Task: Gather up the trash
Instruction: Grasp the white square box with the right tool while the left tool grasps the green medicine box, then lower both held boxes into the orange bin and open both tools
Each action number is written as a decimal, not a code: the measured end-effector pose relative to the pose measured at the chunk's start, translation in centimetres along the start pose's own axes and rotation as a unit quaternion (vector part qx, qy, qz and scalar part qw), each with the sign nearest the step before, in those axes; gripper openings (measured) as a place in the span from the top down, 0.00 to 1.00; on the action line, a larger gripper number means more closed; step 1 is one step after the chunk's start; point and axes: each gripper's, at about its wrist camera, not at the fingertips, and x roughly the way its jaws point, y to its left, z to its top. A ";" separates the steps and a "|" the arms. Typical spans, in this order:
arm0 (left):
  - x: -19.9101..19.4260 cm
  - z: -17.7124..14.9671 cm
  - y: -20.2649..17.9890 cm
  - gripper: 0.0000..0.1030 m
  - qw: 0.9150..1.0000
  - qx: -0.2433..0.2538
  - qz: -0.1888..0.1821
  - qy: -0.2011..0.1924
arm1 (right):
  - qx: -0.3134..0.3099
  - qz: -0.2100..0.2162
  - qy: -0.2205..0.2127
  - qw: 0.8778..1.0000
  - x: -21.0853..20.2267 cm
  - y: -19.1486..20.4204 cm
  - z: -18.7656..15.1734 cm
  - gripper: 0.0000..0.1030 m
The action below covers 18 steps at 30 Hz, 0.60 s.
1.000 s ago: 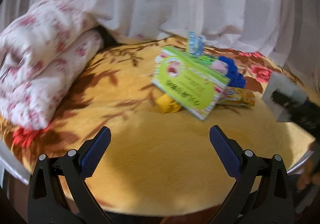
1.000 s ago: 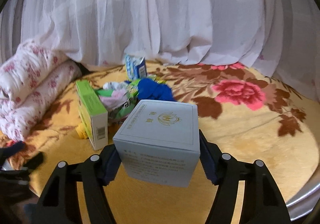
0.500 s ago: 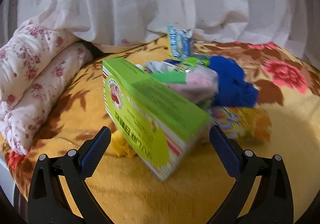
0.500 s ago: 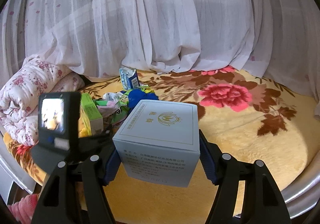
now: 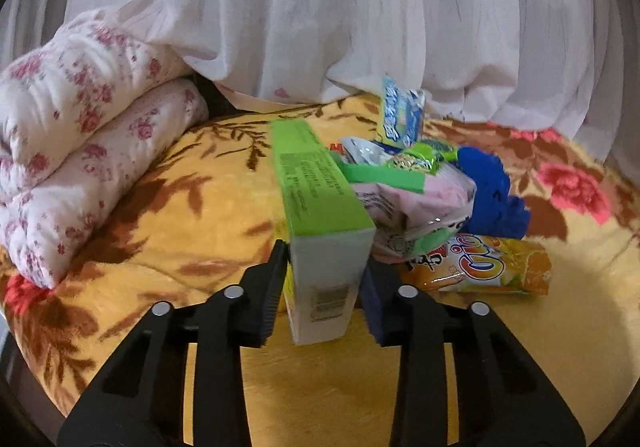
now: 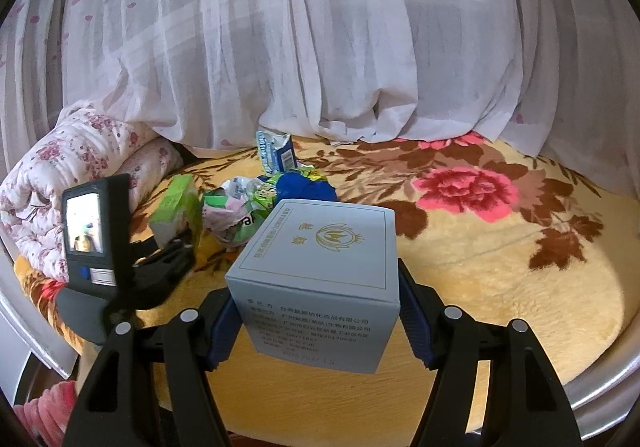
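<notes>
Since a second ago the left hand-held gripper (image 5: 325, 279) has come forward from the blanket's bare near edge to the trash pile, and its jaws, then spread wide, are closing around the near end of the green carton (image 5: 320, 223). The carton sits between the pads; contact on the right looks made, on the left I cannot tell.

Right hand-held gripper (image 6: 320, 311): clamped on the pale blue box (image 6: 320, 271), which is held above the blanket in front of the pile.

Handling, by my judgement: the carton looks like light, thin cardboard, stiff along its length but easy to crush. The narrow end is a fair place to hold it. The pink wrapper (image 5: 420, 199) leans on its side and may drag along. The orange snack packet (image 5: 480, 267) and the small blue-and-white pack (image 5: 400, 119) look light and slippery.

Surface: a plush yellow floral blanket (image 5: 200, 207), soft and yielding, on a rounded platform. Folded rose-print quilt (image 5: 80, 151) at the left, sheer white curtain (image 5: 360, 27) behind, blue cloth (image 5: 492, 191) beside the pile.
</notes>
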 end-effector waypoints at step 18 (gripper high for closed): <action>-13.3 -1.0 8.4 0.72 0.987 0.024 -0.158 -0.018 | -0.075 0.041 -0.010 0.996 -3.6 4.8 -0.4 0.35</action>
